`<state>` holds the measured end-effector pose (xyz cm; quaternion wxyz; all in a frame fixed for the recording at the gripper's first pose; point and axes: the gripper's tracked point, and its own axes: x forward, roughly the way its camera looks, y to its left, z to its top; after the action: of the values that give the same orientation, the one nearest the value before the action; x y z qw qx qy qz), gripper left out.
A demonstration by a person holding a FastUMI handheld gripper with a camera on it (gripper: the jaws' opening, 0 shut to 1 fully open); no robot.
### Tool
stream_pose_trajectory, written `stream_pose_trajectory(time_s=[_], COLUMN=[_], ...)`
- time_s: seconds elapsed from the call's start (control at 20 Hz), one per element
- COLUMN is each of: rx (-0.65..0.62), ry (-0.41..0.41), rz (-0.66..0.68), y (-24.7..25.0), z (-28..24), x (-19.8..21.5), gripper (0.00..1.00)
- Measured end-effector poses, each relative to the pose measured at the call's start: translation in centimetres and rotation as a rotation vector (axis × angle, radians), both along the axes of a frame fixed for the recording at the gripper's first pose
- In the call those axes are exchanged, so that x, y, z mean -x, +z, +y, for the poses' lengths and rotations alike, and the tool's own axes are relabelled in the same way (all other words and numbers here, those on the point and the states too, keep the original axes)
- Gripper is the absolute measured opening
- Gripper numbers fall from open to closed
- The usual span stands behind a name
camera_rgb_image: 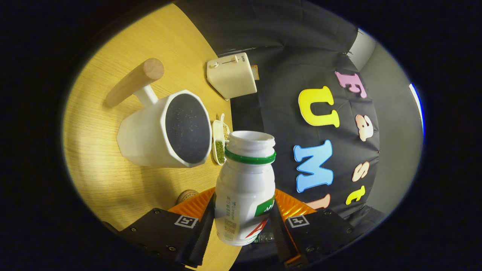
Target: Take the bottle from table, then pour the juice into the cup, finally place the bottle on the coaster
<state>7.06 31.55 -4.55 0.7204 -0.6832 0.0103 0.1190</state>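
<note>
The claw (243, 218) is clamped on a small white plastic bottle with a green neck ring (244, 188): one finger presses each side of its lower body, and the bottle stands out ahead from between them, its open, capless mouth pointing away from the claw. The whole scene looks tilted, so the bottle is held off the round wooden tabletop (113, 158) and leans with the claw. Whether anything is inside the bottle cannot be told.

Just beyond the bottle's mouth and to one side sits a white faceted cup with a dark speckled interior (169, 130), its opening facing the claw. A white stem joins the cup to a light wooden cylindrical handle (133, 81) on its far side. The cup's rim is near the bottle's mouth but the two are apart.

Between the cup and the bottle's neck lies a small white divided dish holding green and pale grains (220, 141). Farther back on the tabletop stands a cream-coloured toaster (230, 77) with a slider on its face. Close to the claw, beside one finger, the edge of a small round brown cork-like coaster (187, 195) peeks out on the tabletop, partly hidden by the finger.
</note>
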Motion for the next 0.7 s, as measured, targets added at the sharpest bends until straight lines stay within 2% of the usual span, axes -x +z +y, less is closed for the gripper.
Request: stream_pose_trajectory(time_s=[0.7], rx=[0.219], ry=[0.009], rz=[-0.086], y=[1.7], z=[-0.2], x=[-0.3], gripper=[0.71])
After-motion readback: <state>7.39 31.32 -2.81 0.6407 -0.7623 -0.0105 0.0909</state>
